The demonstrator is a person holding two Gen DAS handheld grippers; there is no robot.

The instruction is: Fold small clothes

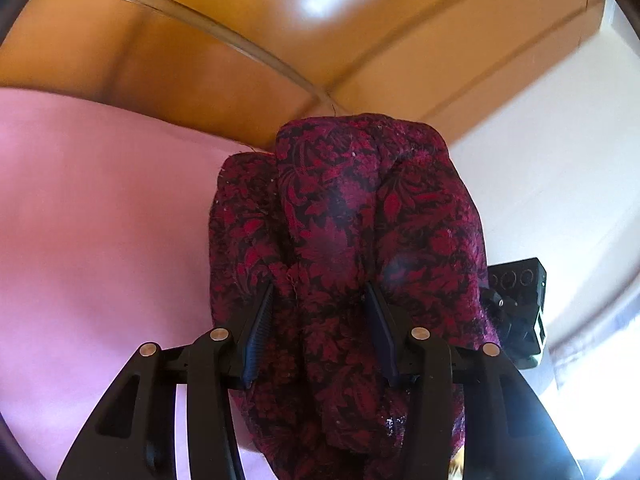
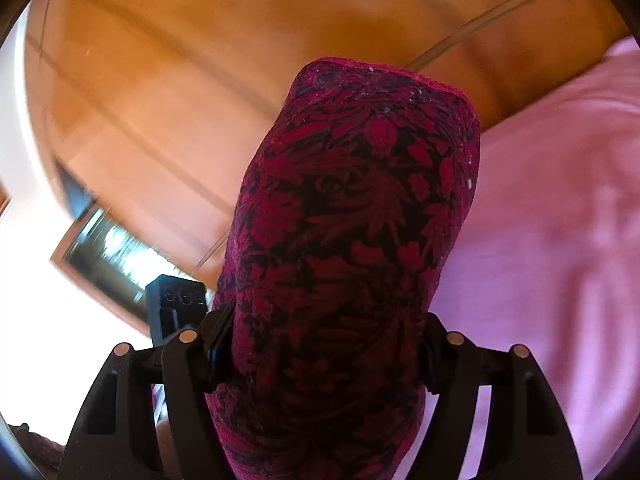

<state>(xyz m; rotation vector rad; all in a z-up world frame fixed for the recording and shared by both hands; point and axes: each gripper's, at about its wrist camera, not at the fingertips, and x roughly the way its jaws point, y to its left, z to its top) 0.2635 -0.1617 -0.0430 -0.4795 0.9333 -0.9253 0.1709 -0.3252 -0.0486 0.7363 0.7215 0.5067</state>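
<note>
Black fingers (image 1: pixel 259 320) of the left gripper (image 1: pixel 320 312) fill the bottom of the left wrist view, set partly apart with a thick bunch of the red-and-black floral garment (image 1: pixel 352 216) pressed between their ribbed pads — the cloth fills the whole gap and bulges above and below it. From the fingers the garment rises toward the middle of the frame in rounded folds, and more of it hangs down past the lower edge. Left of it spreads a pink sheet (image 1: pixel 100 208); whether this lies on a bed or on something else cannot be told. Brown wooden panels (image 1: pixel 224 52) arch across the top of the frame, blurred, and a white surface (image 1: pixel 540 152) lies at the right. At the garment's right edge, low in the frame, part of a black device (image 1: pixel 520 312) shows.

In the right wrist view the right gripper (image 2: pixel 324 352) is likewise closed onto the garment (image 2: pixel 352 208) — its fingers (image 2: pixel 218 344) stand at about the same width, and the cloth packed between them hides their inner faces. Here the garment stands as one tall, smooth-sided fold reaching to the upper middle of the frame. The pink sheet (image 2: pixel 560 200) lies to the right, wooden panels (image 2: pixel 160 100) at the upper left, and a black boxy device (image 2: pixel 174 304) sits at the lower left beside the garment.
</note>
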